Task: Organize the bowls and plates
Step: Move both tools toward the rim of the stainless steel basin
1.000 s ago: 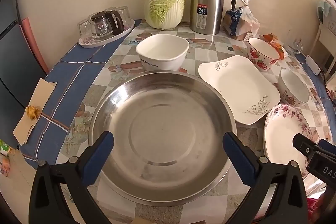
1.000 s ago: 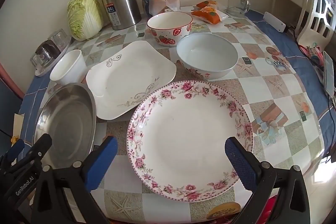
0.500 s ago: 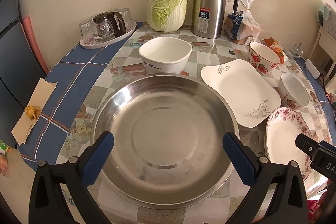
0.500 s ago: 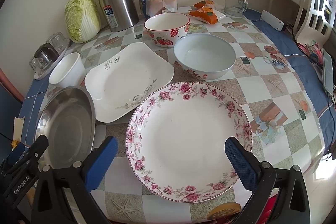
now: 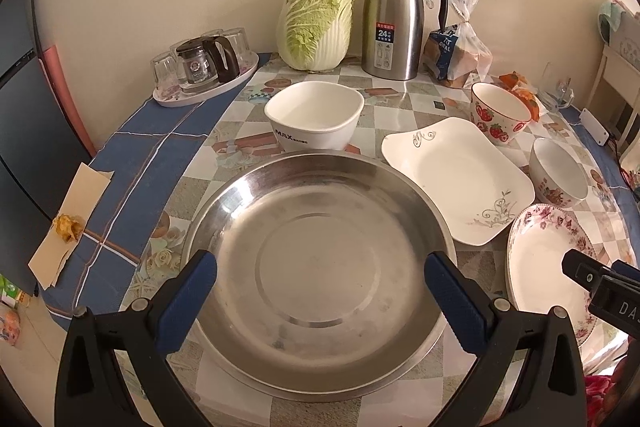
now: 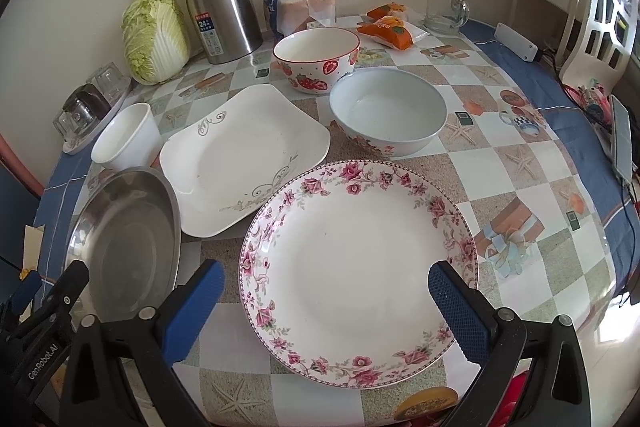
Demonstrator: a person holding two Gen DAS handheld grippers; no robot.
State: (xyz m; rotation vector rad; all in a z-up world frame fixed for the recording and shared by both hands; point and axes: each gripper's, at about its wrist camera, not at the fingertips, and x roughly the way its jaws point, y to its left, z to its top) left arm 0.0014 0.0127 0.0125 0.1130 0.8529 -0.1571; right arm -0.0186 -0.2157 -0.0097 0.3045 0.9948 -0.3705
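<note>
A large steel plate point(image 5: 320, 267) lies right below my left gripper point(image 5: 320, 267), which hangs open above it, holding nothing. Behind it stands a white square bowl point(image 5: 316, 121). A white square plate point(image 5: 456, 179), a strawberry bowl point(image 5: 500, 115), a pale floral bowl point(image 5: 560, 179) and a rose-rimmed round plate point(image 5: 540, 267) lie to the right. In the right wrist view my right gripper point(image 6: 326, 287) is open over the rose-rimmed plate point(image 6: 356, 267), with the white square plate point(image 6: 244, 159), steel plate point(image 6: 124, 247), pale bowl point(image 6: 388, 115) and strawberry bowl point(image 6: 316, 59) beyond.
Along the wall stand a cabbage point(image 5: 316, 23), a steel thermos jug point(image 5: 396, 19), a bagged loaf point(image 5: 456, 55) and a tray of glasses with a small pot point(image 5: 204, 67). A glass mug point(image 6: 444, 7), orange snack packs point(image 6: 388, 27) and a white chair point(image 6: 600, 15) are at the right.
Both grippers have drawn back and risen slightly, so the dishes sit a little further away in view. Nothing on the table has moved, and both stay open.
</note>
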